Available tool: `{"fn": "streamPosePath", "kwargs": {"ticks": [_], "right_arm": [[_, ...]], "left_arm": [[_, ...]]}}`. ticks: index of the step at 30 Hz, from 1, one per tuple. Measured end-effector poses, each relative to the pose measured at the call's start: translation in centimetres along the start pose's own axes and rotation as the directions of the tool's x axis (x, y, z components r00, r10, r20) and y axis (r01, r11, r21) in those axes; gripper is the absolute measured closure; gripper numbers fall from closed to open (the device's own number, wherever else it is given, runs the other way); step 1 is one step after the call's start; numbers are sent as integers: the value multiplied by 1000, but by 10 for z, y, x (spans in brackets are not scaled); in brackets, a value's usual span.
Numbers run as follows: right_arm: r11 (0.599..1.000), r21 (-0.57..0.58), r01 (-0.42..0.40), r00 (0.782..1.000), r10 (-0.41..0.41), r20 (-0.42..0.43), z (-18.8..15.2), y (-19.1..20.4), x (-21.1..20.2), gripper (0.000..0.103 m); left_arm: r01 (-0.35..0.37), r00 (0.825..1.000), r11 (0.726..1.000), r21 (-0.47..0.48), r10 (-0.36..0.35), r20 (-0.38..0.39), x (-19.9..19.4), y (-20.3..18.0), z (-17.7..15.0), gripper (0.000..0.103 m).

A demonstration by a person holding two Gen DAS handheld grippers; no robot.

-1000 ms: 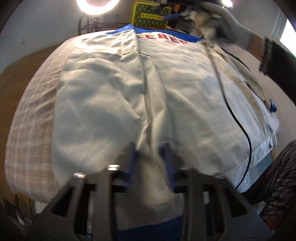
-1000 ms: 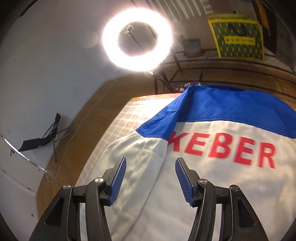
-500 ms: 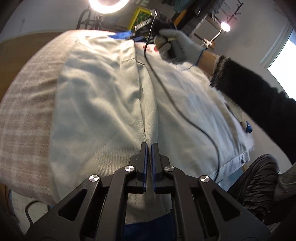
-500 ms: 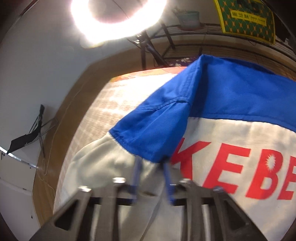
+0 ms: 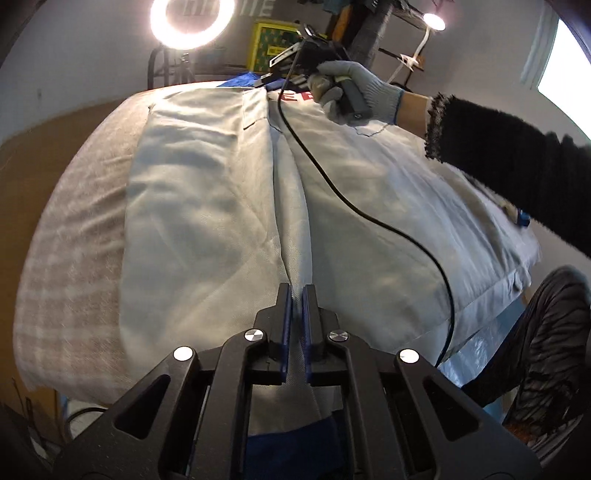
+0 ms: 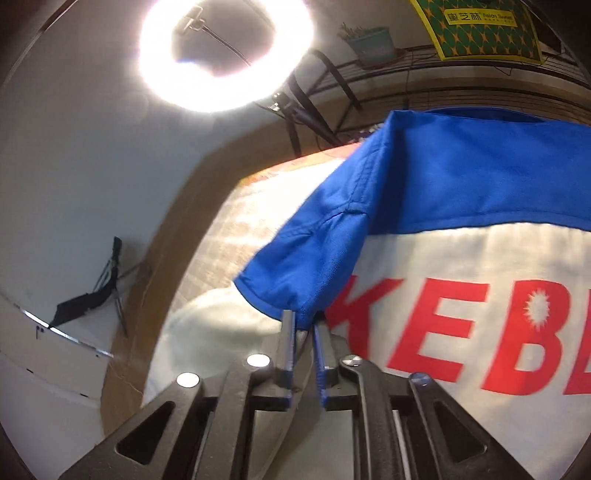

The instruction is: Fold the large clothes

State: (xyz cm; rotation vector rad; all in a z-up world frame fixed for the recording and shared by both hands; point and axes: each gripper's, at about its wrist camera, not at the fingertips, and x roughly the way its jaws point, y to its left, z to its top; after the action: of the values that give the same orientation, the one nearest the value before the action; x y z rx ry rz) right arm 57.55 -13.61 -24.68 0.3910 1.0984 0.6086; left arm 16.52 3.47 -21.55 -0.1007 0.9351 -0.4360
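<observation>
Bright ring light glares from the far end of the room, above a table draped in a pale checked cloth, with a wire rack and a green-and-yellow box against the back wall. Spread over nearly the whole table lies the large garment, off-white with a blue yoke and red lettering at the far edge, its blue hem hanging off the near edge. The left tongs sit at the near edge, clenched on a raised ridge of the white fabric that runs lengthwise up the middle of the garment. At the far end, a gloved right hand in a fuzzy black sleeve holds the right tongs, which grasp the fold where the blue shoulder panel meets the white sleeve, just left of the red letters; their jaws have just been easing a little wider, yet the cloth is bunched between the pads and lifted into a peak. A black cable trails from that tool across the garment and over the table's right edge, beside a striped trouser leg.
</observation>
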Motion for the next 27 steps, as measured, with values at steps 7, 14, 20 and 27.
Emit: {"fn": "streamPosePath", "kwargs": {"ticks": [7, 14, 20, 27], "right_arm": [[996, -58, 65, 998, -64, 9, 20, 11, -12, 80], [986, -87, 142, 989, -145, -35, 23, 15, 4, 55], [964, -199, 179, 983, -184, -7, 15, 28, 13, 100], [920, -189, 344, 936, -352, -9, 11, 23, 19, 82]], "left_arm": [[-1, 1000, 997, -71, -1, -25, 15, 12, 13, 90], [-18, 997, 999, -47, 14, -72, 37, 15, 11, 98], [132, 991, 988, -79, -134, -23, 20, 14, 16, 101], [97, 995, 992, -81, -100, -30, 14, 11, 1, 98]]}}
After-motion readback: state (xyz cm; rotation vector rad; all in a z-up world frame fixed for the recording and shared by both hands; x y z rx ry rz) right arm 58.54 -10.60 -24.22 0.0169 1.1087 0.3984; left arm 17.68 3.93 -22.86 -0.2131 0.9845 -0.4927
